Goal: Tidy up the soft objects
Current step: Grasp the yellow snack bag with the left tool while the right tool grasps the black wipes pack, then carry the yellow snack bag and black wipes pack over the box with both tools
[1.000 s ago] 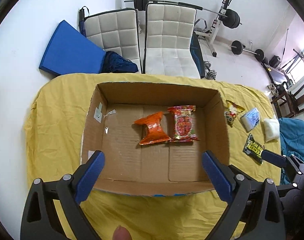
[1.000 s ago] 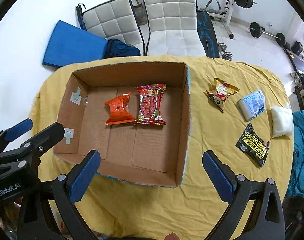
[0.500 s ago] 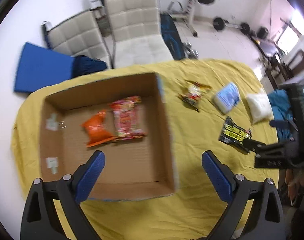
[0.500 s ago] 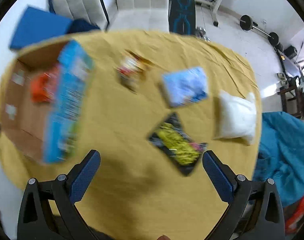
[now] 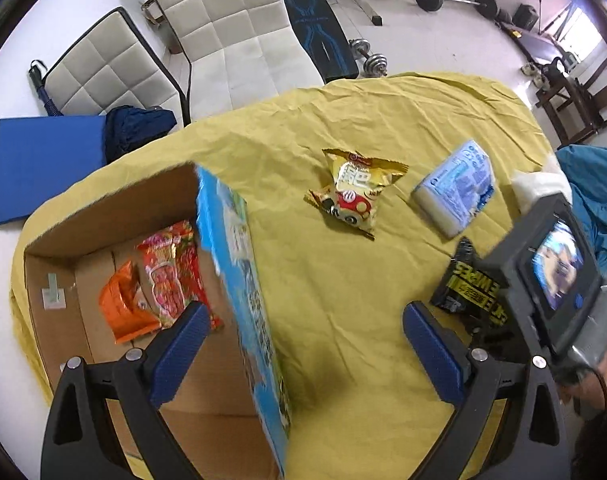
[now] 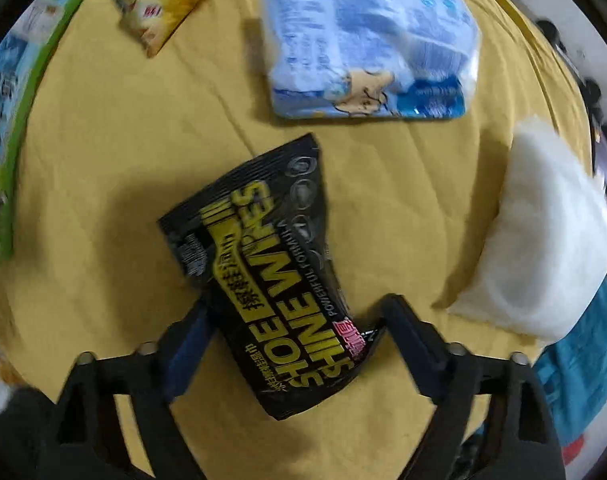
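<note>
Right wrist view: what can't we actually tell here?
- Right hand-held gripper: jaws have just been closing around the black wipes pack; whether the pads press on it yet is unclear, the pack hides them.
- Cardboard box: cut off by the left edge and blurred; contents unseen here.
- Gold snack bag: cropped by the top edge.
- White pouch: no readable label.
- Left wrist view: the wipes pack is partly hidden behind the right gripper's body.

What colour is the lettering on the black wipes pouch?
Yellow on the flat black foil wipes pouch, with a small pink patch; clearest in the right wrist view.

Right gripper [image 6: 293, 318] pointing down, jaws just closing; left gripper [image 5: 303, 340] wide.
</note>
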Action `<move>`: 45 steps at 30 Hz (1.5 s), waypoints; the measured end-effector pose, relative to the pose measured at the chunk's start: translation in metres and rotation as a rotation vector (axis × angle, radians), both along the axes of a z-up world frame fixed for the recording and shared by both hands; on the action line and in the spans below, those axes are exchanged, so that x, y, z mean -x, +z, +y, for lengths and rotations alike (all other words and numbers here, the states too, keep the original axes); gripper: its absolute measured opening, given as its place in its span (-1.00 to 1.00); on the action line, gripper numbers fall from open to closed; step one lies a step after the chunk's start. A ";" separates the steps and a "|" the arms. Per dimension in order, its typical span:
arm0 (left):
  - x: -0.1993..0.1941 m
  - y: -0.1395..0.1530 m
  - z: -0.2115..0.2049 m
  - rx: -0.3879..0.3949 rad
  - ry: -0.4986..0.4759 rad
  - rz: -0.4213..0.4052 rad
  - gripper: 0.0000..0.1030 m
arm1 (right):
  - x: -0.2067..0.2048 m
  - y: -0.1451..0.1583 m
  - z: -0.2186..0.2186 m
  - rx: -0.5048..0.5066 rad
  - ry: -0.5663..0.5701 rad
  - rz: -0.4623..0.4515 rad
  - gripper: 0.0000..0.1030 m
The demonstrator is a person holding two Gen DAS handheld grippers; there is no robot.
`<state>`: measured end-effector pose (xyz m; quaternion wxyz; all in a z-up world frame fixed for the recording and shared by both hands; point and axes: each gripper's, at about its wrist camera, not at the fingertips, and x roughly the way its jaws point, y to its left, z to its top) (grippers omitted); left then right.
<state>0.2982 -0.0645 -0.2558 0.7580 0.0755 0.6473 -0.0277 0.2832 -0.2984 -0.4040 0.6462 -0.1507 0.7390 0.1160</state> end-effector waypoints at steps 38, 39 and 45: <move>-0.096 -0.123 -0.052 0.028 -0.039 0.277 -0.04 | -0.014 0.008 -0.067 -0.182 -0.622 0.012 0.10; -0.087 -0.124 -0.053 0.018 -0.035 0.293 -0.04 | -0.009 0.008 -0.067 -0.178 -0.618 0.019 0.09; -0.017 -0.133 -0.058 0.023 -0.044 0.398 -0.04 | 0.038 0.014 -0.064 -0.145 -0.593 0.067 0.09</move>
